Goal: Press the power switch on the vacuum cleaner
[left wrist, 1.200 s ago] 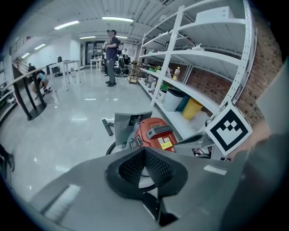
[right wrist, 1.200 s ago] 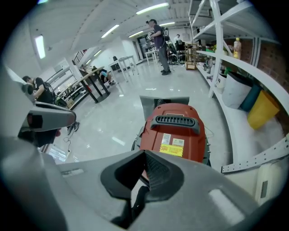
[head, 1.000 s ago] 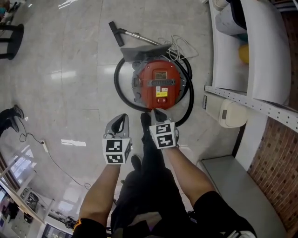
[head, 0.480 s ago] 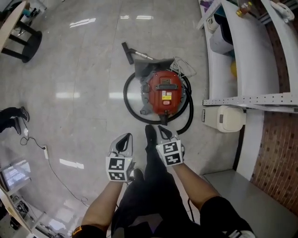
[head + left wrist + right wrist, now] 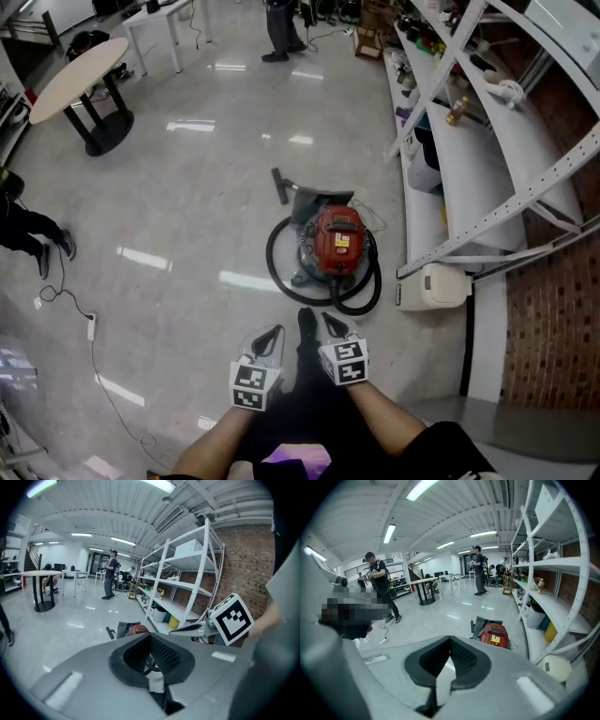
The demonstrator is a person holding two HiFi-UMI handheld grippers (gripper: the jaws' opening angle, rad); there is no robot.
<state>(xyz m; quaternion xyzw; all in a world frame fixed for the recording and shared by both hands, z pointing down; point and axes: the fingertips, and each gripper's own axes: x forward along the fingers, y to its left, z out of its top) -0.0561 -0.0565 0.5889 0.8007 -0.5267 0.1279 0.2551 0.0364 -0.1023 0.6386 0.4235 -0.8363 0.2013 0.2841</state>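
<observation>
A round table [image 5: 80, 70] stands at ten o'clock on the glossy grey floor [image 5: 187, 216]. The left gripper [image 5: 266, 339] and right gripper [image 5: 332, 327] hang side by side, fingers together and empty. The red vacuum cleaner [image 5: 339, 242] sits on the floor at twelve o'clock, beside white shelving [image 5: 487, 159] at two.

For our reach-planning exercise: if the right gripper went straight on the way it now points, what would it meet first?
Probably the shiny floor just left of the red vacuum cleaner; the right gripper aims slightly past it, though depth is unclear.
</observation>
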